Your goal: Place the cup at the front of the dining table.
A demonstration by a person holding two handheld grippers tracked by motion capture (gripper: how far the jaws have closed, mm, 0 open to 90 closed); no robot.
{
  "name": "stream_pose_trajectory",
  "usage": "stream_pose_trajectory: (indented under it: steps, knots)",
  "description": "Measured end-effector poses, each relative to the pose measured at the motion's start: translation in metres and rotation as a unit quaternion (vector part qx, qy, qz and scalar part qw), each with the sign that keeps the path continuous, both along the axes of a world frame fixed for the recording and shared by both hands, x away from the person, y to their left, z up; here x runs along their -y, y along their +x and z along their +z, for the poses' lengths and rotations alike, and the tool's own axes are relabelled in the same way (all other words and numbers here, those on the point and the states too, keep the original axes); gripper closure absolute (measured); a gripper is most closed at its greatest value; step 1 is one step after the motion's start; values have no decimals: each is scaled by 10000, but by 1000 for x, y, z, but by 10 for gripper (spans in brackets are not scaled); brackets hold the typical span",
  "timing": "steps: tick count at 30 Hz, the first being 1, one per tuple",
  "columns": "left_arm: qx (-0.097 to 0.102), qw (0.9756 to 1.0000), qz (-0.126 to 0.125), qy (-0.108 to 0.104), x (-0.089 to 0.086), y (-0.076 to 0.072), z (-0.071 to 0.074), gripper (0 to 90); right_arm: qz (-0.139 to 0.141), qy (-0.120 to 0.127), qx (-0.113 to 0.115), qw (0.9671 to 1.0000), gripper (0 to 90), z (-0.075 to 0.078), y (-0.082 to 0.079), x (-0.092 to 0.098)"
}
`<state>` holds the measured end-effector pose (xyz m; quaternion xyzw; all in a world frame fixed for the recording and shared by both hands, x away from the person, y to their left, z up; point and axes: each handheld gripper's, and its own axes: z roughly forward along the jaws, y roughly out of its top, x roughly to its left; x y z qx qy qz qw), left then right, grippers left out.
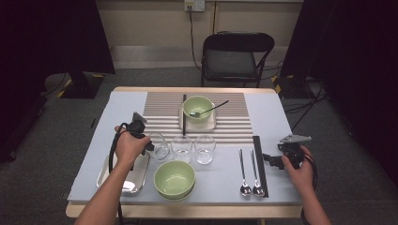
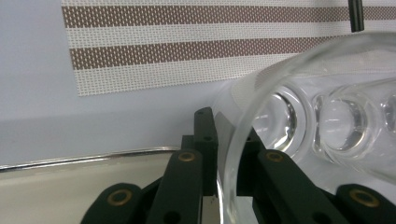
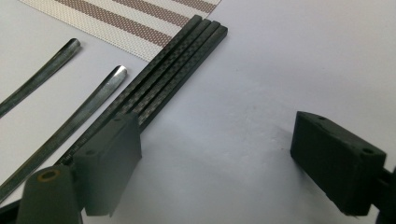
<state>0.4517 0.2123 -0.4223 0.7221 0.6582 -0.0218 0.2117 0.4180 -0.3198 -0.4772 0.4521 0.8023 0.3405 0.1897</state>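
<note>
Left gripper clamped on rim of leftmost glass, just right of metal tray. Grasp step done. Next: steady lift, no tilt. Right gripper wide, empty, beside chopsticks.

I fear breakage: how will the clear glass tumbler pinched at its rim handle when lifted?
The clear glass tumbler is probably slippery: smooth wall between the left gripper jaws. Likely fragile, thin-rimmed. Gripped one-sided, it may swing.

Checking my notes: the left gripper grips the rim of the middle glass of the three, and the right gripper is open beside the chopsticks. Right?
Not quite: the high view shows the left gripper on the leftmost glass, not the middle one. Its jaws clamp the rim. The right gripper is open beside the chopsticks.
</note>
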Motion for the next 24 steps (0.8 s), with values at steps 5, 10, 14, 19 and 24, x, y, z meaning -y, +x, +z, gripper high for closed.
stream_pose_trajectory:
  steps: [5,10,14,19,24]
  knots:
    - [99,9999,4,-101,-4,0,2,855,-3,-1,0,10000,154,0,0,0]
    - [113,9996,-7,-277,-5,0,3,855,1,1,0,10000,153,0,0,0]
    - [173,9993,18,-343,-6,0,5,855,1,5,-1,10000,153,0,0,0]
    - [219,9988,36,-440,-9,0,7,855,1,5,-1,10000,154,0,0,0]
    - [260,9989,2,-379,-11,-1,11,855,2,4,0,10000,154,0,0,0]
